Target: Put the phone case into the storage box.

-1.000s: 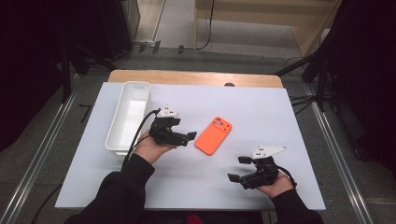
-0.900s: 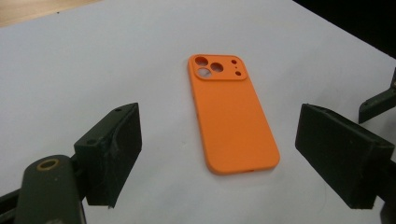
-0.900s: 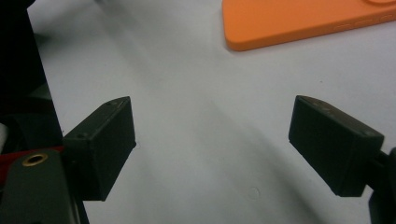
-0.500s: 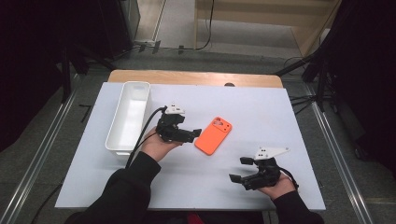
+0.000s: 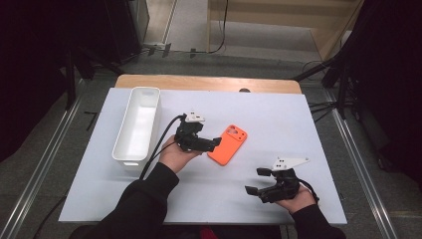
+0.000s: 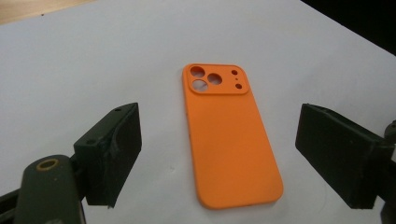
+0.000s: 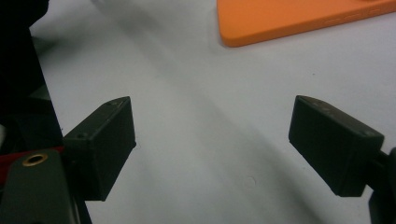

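We take the orange phone case (image 5: 228, 145) as our landmark: it lies flat on the white table (image 5: 278, 119), back side up, its camera cut-outs at the end farther from the person.

In the high view we see the left gripper (image 5: 215, 143) just left of the case, held level in the person's left hand (image 5: 175, 155), its jaw tips at the case's left edge. In the left gripper view (image 6: 219, 158) we look along its two black jaws, which stand apart with the case (image 6: 229, 135) lying between and beyond them; neither pad presses on it, and bare table shows on both sides of the case. We cannot tell from the high view whether the tips touch the case's edge.

The right gripper (image 5: 258, 181) sits near the table's front edge, well to the lower right of the case, resting in the person's right hand (image 5: 296, 198) with its grey three-cornered plate on top. In the right gripper view (image 7: 212, 144) its jaws are wide apart with nothing but table between them, and a corner of the case (image 7: 299, 18) shows at the top of that view, well clear of the pads.

A white oblong bin (image 5: 138, 124) stands to the left of the case, beyond the left hand, its long side running away from the person. A black cable (image 5: 161, 144) trails from the left gripper past the bin's near end.
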`<act>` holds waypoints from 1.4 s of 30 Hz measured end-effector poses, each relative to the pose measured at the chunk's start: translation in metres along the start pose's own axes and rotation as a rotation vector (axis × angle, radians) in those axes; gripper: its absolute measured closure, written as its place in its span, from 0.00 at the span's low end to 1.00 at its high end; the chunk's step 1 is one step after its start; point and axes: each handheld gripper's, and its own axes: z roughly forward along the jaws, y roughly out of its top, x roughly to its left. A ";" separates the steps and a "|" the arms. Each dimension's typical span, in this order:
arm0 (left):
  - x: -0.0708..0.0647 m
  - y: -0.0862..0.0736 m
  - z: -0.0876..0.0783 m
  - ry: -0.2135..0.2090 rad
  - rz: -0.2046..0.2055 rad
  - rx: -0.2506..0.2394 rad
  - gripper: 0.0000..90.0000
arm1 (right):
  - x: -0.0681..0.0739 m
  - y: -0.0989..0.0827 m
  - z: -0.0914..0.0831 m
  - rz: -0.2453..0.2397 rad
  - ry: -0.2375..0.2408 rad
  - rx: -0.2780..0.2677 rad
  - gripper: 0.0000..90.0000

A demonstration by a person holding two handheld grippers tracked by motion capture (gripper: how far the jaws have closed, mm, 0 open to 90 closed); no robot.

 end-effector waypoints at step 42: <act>-0.024 -0.006 0.040 -0.002 0.034 0.037 0.00 | 0.000 0.000 0.000 0.003 -0.001 0.011 0.15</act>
